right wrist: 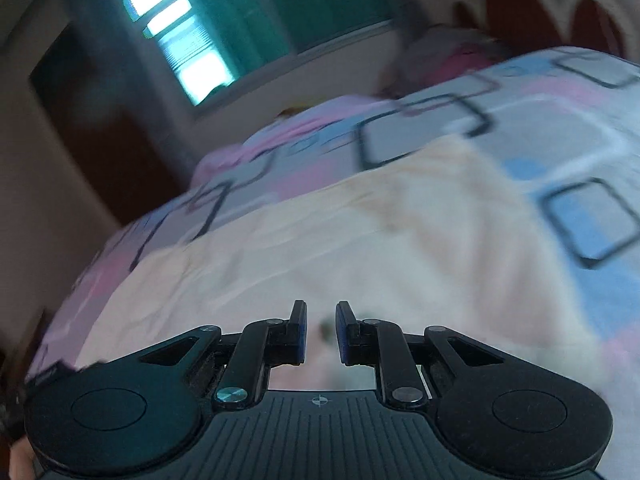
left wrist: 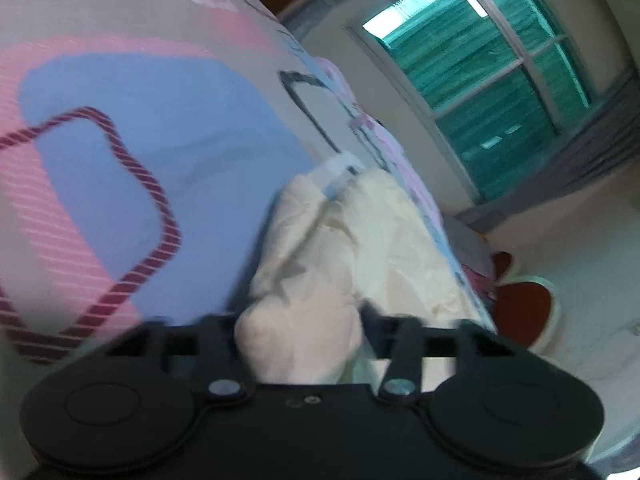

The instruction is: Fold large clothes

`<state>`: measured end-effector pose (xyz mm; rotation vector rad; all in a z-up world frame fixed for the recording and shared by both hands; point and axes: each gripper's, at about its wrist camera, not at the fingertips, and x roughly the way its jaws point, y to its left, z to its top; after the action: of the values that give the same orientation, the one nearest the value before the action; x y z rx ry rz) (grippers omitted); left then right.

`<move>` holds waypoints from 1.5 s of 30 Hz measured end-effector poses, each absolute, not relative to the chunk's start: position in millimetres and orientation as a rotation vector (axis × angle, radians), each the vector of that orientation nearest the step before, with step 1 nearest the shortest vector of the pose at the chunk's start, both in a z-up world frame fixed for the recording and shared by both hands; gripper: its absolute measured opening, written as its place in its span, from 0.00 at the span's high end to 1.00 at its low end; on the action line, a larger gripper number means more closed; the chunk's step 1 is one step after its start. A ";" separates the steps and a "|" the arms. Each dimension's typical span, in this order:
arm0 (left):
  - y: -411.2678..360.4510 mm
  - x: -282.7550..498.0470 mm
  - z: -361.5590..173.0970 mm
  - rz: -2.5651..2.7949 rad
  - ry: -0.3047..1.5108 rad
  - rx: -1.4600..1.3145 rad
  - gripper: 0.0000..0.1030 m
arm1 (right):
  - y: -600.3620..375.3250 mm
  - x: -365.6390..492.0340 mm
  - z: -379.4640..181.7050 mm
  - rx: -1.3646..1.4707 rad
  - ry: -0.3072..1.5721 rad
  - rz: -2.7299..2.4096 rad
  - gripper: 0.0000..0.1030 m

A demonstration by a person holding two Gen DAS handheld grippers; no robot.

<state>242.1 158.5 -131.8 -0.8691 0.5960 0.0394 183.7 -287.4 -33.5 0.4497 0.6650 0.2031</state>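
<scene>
A large cream garment (right wrist: 360,240) lies spread on a bed with a pink, blue and grey patterned sheet (right wrist: 580,128). In the left wrist view a bunched fold of the cream garment (left wrist: 320,280) sits between the fingers of my left gripper (left wrist: 300,332), which is shut on it; the fingertips are hidden by the cloth. My right gripper (right wrist: 321,332) hovers just above the near part of the garment, its fingers a small gap apart with nothing between them.
The patterned sheet (left wrist: 120,120) fills the left of the left wrist view. A window with green blinds (left wrist: 480,80) is in the wall beyond the bed. A red headboard (right wrist: 520,0) and pink pillows (right wrist: 452,56) lie at the bed's far end.
</scene>
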 end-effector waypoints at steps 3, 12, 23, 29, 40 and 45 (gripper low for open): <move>150.6 238.8 -115.8 -0.004 0.567 -0.787 0.79 | -258.9 199.9 -36.1 0.417 0.669 0.241 0.84; 137.5 229.9 -90.4 -0.120 0.472 -0.746 0.80 | -218.1 245.4 -90.2 0.355 0.813 0.235 0.91; 124.9 235.4 -72.4 -0.148 0.471 -0.639 0.80 | -249.5 192.1 -50.0 0.438 0.781 0.256 0.91; 128.5 227.2 -76.3 -0.142 0.484 -0.640 0.80 | -225.1 182.9 -69.0 0.379 0.900 0.270 0.92; 65.0 225.4 -12.9 -0.331 0.386 -0.464 0.80 | -238.8 202.2 -82.2 0.441 0.937 0.264 0.96; 37.8 231.6 7.9 -0.350 0.403 -0.372 0.80 | -305.2 160.7 -40.2 0.501 0.723 0.135 0.96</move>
<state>231.6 37.8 7.9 -0.3724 0.4031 -0.3497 160.7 -305.1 -40.2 0.5007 0.7229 0.1353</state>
